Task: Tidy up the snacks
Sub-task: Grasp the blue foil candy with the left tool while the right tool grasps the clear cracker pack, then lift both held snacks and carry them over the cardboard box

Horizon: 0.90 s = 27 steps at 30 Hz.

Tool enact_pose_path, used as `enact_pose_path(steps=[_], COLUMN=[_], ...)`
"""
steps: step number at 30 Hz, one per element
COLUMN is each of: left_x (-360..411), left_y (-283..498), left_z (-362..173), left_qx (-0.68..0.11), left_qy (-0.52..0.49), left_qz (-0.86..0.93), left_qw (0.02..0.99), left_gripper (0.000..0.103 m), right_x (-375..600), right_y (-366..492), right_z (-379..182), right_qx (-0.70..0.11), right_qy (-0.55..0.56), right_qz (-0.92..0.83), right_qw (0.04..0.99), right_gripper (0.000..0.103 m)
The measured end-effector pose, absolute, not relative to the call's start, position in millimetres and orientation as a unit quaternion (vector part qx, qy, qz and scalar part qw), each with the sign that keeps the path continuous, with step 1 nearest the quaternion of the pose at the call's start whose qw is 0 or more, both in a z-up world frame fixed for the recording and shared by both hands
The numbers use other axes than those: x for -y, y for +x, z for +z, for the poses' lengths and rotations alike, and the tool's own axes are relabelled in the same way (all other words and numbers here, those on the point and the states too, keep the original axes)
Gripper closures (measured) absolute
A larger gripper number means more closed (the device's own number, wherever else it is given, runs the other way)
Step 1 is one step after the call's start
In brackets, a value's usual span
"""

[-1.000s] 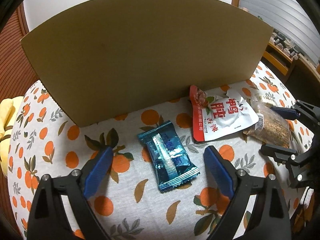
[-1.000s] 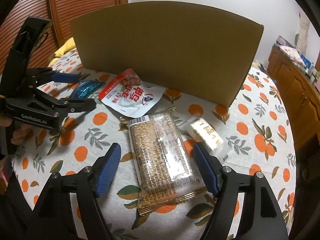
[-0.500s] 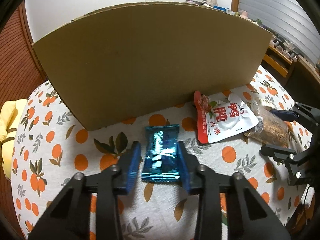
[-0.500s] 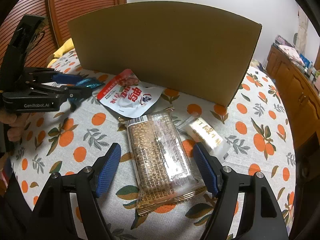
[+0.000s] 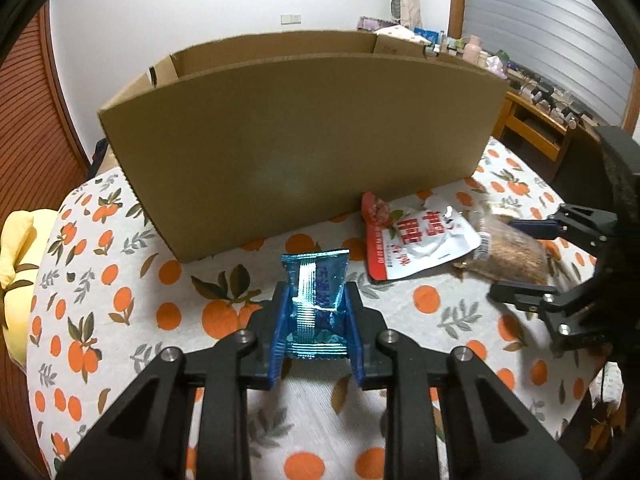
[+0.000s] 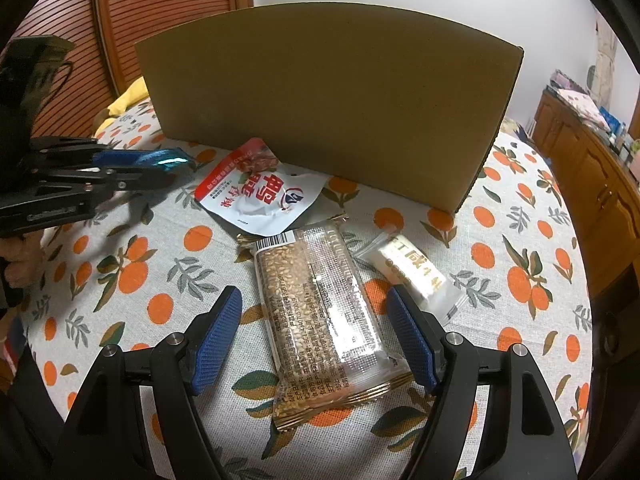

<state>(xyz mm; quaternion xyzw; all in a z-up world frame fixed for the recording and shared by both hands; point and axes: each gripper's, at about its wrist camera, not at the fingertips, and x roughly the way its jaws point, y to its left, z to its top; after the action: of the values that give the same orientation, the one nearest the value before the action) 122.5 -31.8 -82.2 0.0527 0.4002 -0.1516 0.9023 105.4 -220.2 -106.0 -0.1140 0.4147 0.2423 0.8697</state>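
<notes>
A shiny blue snack packet (image 5: 314, 276) sits between the pads of my left gripper (image 5: 317, 289), whose jaws are closing and pressing its sides; it hangs tilted above the orange-print tablecloth (image 5: 120, 304). From the right wrist view the left gripper (image 6: 160, 168) is at far left with the blue snack packet (image 6: 170, 159) sticking out. My right gripper (image 6: 313, 296) stands open, its fingers either side of a clear grain-bar pack (image 6: 304, 276) lying flat, not touching it. A red-and-white pouch (image 6: 260, 196) and a small white packet (image 6: 412, 276) lie nearby.
A tall cardboard box (image 5: 300, 152), open at the top, stands behind the snacks across the table. A yellow cushion (image 5: 16, 248) lies off the table's left edge. A wooden cabinet (image 6: 592, 184) stands to the right. The table's rounded edge runs close at right.
My left gripper went from wide open around the blue packet to gripping its sides, then rose with it toward the box. The right gripper stayed still and open.
</notes>
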Motion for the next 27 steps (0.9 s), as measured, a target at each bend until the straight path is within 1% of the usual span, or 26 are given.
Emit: enact_pose_path(steps=[11,13,14,15,16,19,22,27], left_x=[40.2,41.3,42.1,42.6,42.7,41.9,42.0,41.2], left_y=[98.8,96.4,95.2,94.4,93.7,91.6,90.1,87.2], left_z=[-65.3,-64.4,-64.3,-64.5,-64.7,-66.0,-66.8,-64.5], left_qx=[-0.376,-0.374,-0.373,-0.373,-0.373,-0.372,-0.372,-0.368], left_qy=[0.050,0.049,0.050,0.050,0.051,0.049,0.048,0.046], left_qz=[-0.168,-0.171,-0.172,-0.172,-0.173,-0.175,-0.175,-0.176], left_qw=[0.910,0.910,0.910,0.910,0.910,0.910,0.911,0.912], left_gripper=[0.079,0.079,0.079,0.079,0.079,0.079,0.079,0.079], right_x=[220.5,220.4,221.2,222.7,224.6,227.1,227.2,230.7], right_y=[105.4,105.3,105.1,105.1,105.3,105.5,99.9,87.3], right_z=[-105.8,-105.8,-105.0,-104.1,-103.2,-101.0,-97.2,-90.4], right_qx=[-0.414,-0.414,-0.412,-0.409,-0.408,-0.409,-0.403,-0.395], right_qy=[-0.114,-0.114,-0.112,-0.108,-0.103,-0.098,-0.104,-0.098], right_qz=[0.242,0.240,0.236,0.233,0.233,0.233,0.228,0.232], right_qw=[0.870,0.871,0.873,0.876,0.877,0.877,0.880,0.883], right_gripper=[0.026,0.028,0.031,0.042,0.050,0.056,0.059,0.059])
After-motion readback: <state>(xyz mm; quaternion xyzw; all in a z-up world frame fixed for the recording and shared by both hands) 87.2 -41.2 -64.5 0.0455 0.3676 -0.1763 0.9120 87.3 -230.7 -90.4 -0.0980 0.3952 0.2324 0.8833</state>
